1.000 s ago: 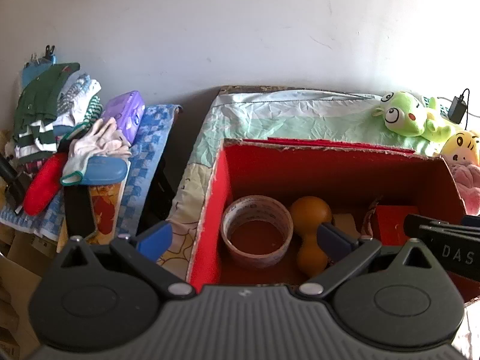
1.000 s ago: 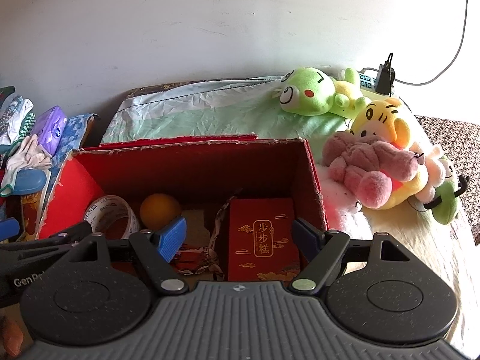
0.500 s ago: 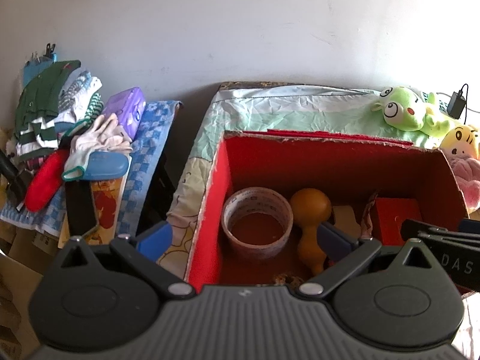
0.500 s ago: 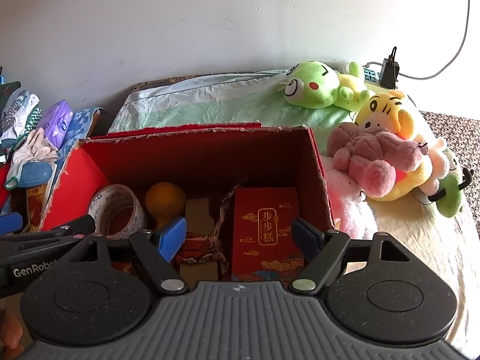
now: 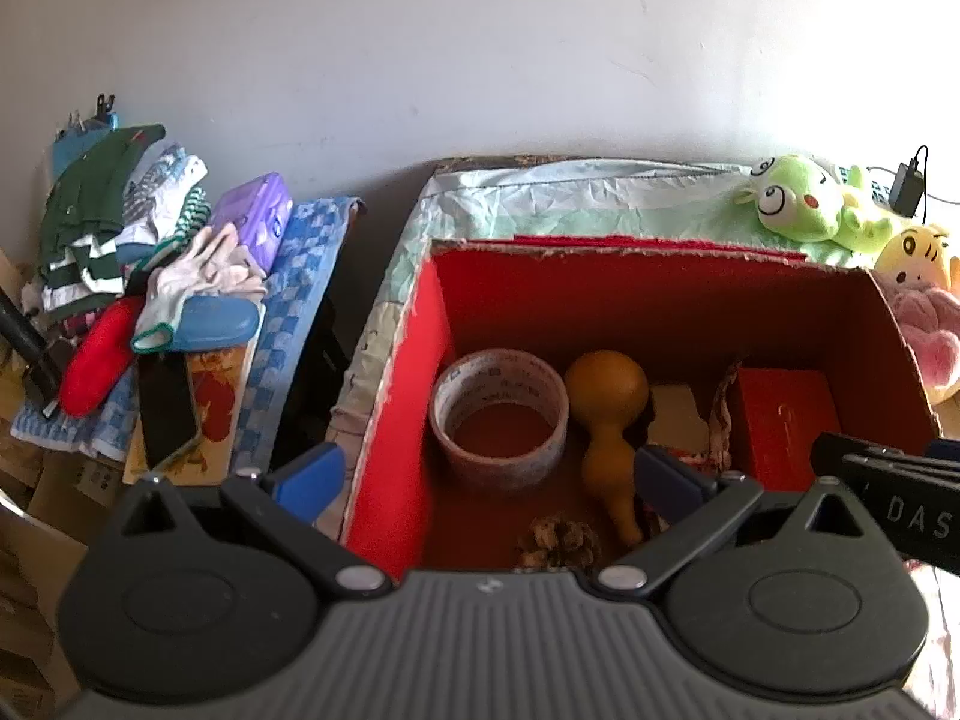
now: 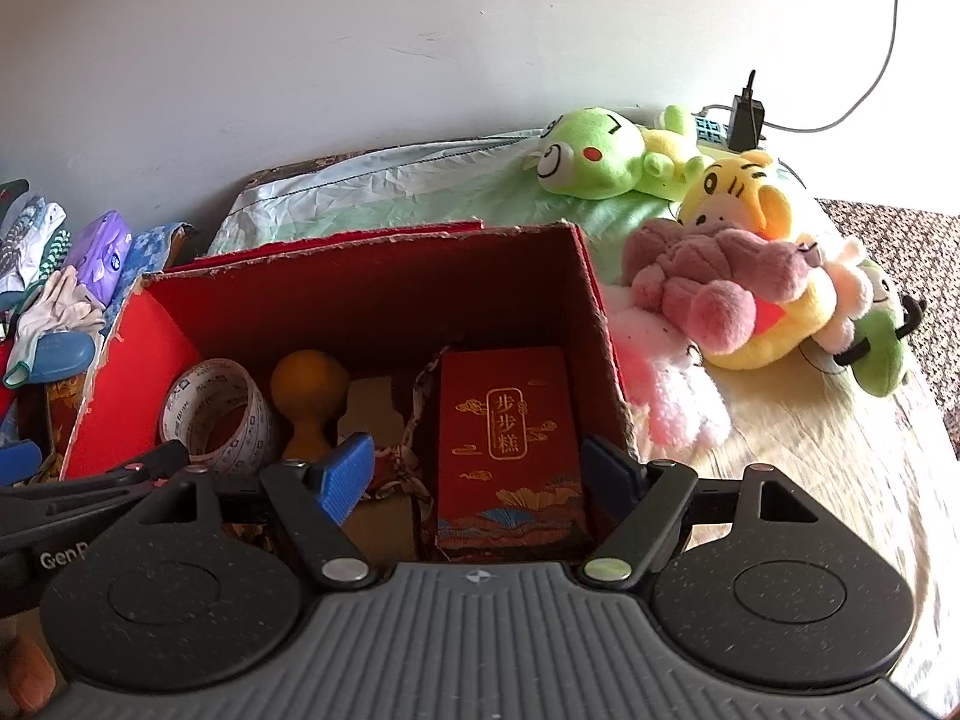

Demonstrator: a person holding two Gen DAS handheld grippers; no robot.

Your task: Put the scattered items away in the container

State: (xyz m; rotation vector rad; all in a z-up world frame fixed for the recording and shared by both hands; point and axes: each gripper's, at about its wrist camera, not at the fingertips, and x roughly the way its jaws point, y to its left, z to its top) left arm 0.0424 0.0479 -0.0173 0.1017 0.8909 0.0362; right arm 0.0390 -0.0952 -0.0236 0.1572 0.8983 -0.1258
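Left wrist view: left gripper point(image 5: 489, 474) spread wide, empty, over the red box point(image 5: 414, 360) — tape roll point(image 5: 500, 414), gourd point(image 5: 606, 420), pine cone point(image 5: 561, 540) inside.

Right wrist view: right gripper point(image 6: 477, 471) open, holding nothing, above the red packet point(image 6: 510, 438) in the box point(image 6: 372, 306); plush toys point(image 6: 720, 276) lie beside it.

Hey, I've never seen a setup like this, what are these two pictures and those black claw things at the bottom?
Those are two hand-held grippers, each with a camera looking along its fingers. The left gripper and right gripper are both open and hold nothing. Both look into a red box on a bed. Inside it: a tape roll, an orange gourd, a pine cone and a red packet. Plush toys lie beside the box.
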